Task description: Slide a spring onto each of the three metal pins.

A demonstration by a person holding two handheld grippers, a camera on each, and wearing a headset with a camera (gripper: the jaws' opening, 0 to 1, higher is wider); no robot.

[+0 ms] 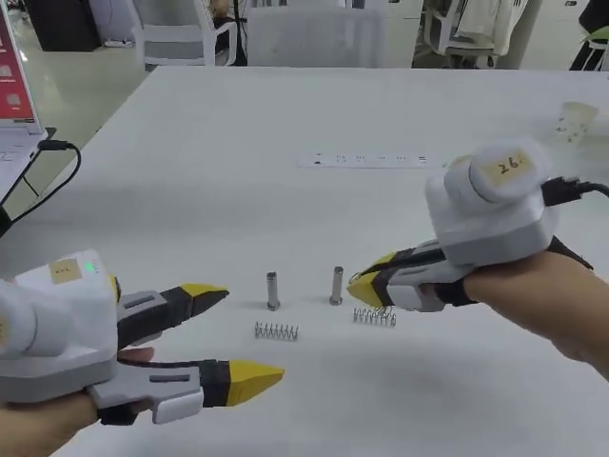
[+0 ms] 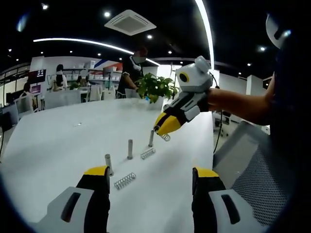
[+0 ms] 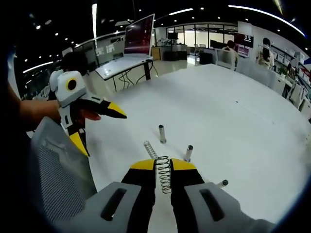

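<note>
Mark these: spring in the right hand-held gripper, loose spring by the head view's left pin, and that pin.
held spring (image 3: 164, 174), right gripper view, middle coils between the jaws
loose spring (image 1: 276, 330), head view, middle coils
left pin (image 1: 273, 290), head view, mid-shaft

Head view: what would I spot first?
The yellow-tipped right tongs, mid-table, shut on a spring. Just left of them two pins stand upright, with a loose spring lying before them. The left tongs gape open at bottom left.
</note>
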